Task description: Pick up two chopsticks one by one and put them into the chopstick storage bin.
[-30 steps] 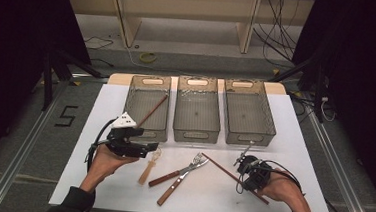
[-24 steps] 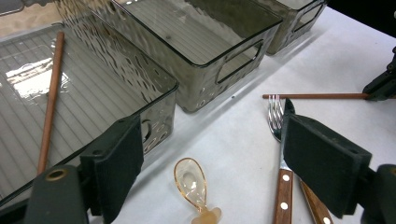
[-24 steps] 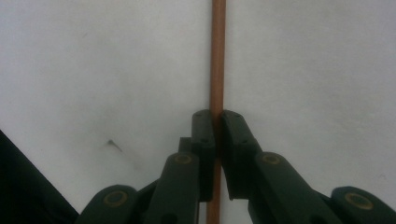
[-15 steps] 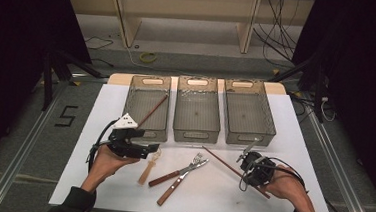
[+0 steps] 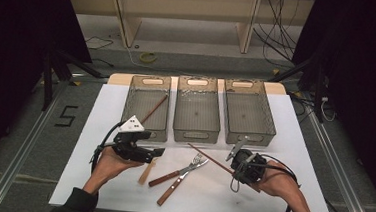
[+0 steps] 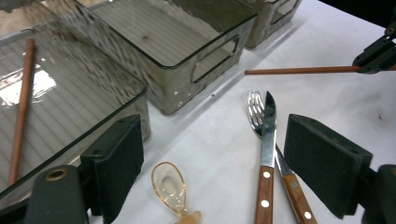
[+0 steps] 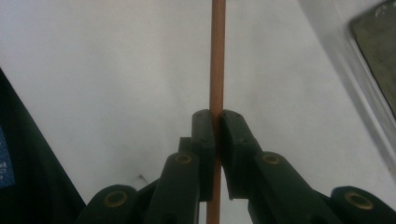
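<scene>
High view, table (image 5: 293, 143): white sheet across the middle of the frame, three clear bins in a row along its upper part.
Left bin (image 5: 132, 99): upper left of the row; one brown chopstick (image 5: 154, 108) already lies in it on a slant.
Right hand (image 5: 278, 182): lower right of frame, wrist in from the bottom edge, right gripper (image 5: 235, 170) aimed up-left.
Left hand (image 5: 108, 161): lower left, palm under the left gripper (image 5: 153, 153), which points right, above the amber spoon (image 5: 147, 172).
Cutlery: wood-handled fork (image 5: 179, 169) and knife (image 5: 174, 187), crossed, centre bottom.
Held chopstick (image 5: 208, 159): clenched by the right tongs partway along its length, tip slanting up-left, seemingly clear of the sheet.
Left tongs: released, nothing between the pads (image 6: 119, 161).
Step, my read: carry to the left bin.
Doing it well: keep the squeeze firm, lift the tip over the fork, line the stick up with its twin before lowering.
</scene>
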Motion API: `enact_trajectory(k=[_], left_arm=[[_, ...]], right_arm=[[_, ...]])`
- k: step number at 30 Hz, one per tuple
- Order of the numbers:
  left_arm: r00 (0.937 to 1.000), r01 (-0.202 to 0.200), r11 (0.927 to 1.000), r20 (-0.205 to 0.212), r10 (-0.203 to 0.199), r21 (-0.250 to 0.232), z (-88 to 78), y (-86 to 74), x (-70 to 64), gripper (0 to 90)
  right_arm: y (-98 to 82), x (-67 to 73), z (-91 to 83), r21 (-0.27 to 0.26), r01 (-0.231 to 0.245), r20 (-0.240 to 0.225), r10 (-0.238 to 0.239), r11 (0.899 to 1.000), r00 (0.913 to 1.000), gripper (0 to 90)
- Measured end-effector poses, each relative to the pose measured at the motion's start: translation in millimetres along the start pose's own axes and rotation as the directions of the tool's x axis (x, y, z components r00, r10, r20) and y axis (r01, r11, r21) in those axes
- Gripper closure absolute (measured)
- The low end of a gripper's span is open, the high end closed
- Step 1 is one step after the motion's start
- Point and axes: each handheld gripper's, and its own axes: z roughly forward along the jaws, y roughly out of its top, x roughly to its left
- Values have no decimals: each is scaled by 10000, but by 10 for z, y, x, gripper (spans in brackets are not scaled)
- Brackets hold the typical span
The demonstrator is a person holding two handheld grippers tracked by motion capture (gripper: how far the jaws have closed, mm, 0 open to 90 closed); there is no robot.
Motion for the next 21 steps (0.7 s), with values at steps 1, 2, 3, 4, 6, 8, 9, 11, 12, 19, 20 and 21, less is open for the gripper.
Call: enact_trajectory(k=[1,2,3,4,6,8,9,11,12,19,20,21], left_arm=[[10000,-79,10000,57,79,10,2,7,-15,195],[9998,-145,9999,98,145,13,3,15,-33,195],[9996,-237,9997,154,237,28,3,24,-48,196],[9993,-303,9995,206,303,14,6,29,-67,197],[9983,-492,9988,315,489,85,12,41,-95,197],[9974,-605,9981,392,599,136,25,46,-111,200],[9969,-662,9977,447,654,171,27,47,-122,201],[9952,-810,9965,563,797,222,36,53,-149,204],[9945,-882,9958,589,866,261,40,57,-167,205],[9813,-1637,9839,1141,1550,714,122,75,-331,213],[9785,-1778,9807,1201,1675,809,143,73,-360,216],[9755,-1923,9773,1259,1806,885,164,70,-385,217]], right_arm=[[27,21,-2,2,49,37,-49,10000,10000,847],[52,38,0,-17,156,0,-156,9999,9999,847],[76,56,0,-45,257,-29,-257,9997,9997,847],[100,71,1,-99,357,-49,-358,9993,9993,847],[144,105,5,-81,585,-84,-585,9983,9982,847],[180,144,14,-103,808,-141,-809,9967,9966,847],[196,162,17,-96,893,-179,-894,9960,9958,847],[226,190,22,-101,1048,-194,-1050,9944,9943,847],[239,204,22,-107,1099,-201,-1101,9939,9937,847],[336,328,42,-130,1667,-291,-1670,9859,9855,847],[351,344,47,-117,1762,-306,-1765,9843,9838,846],[364,357,52,-124,1868,-322,-1871,9823,9818,847]])
